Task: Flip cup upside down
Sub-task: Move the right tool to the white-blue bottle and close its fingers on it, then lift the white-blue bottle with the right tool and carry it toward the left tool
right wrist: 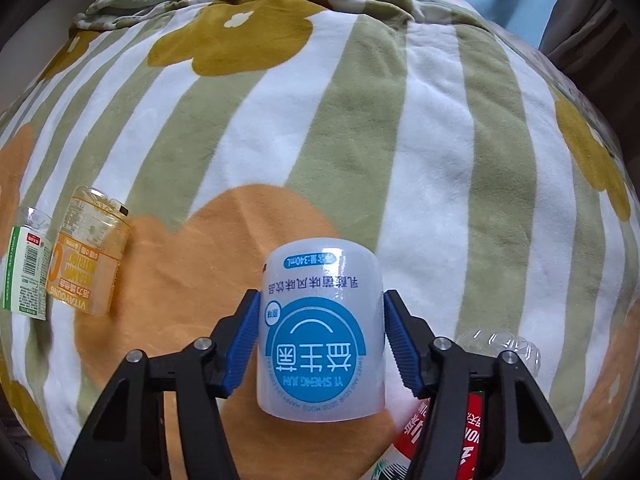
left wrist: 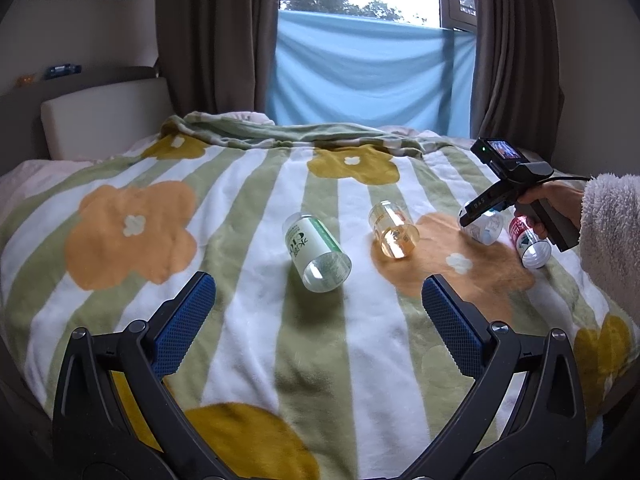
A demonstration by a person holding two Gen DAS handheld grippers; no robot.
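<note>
The right gripper has its two blue pads on either side of the white cup with the blue label, which stands upside down on the flowered blanket, its print inverted. The left pad looks pressed to the cup; at the right pad I cannot tell touching from a sliver of gap. Just right of that gripper lies a red-labelled cup on its side. Well off to its left lie an orange cup and a green-labelled cup, side by side. The left gripper hangs above the blanket with its jaws spread wide, holding nothing; the green-labelled cup lies just ahead of it.
</note>
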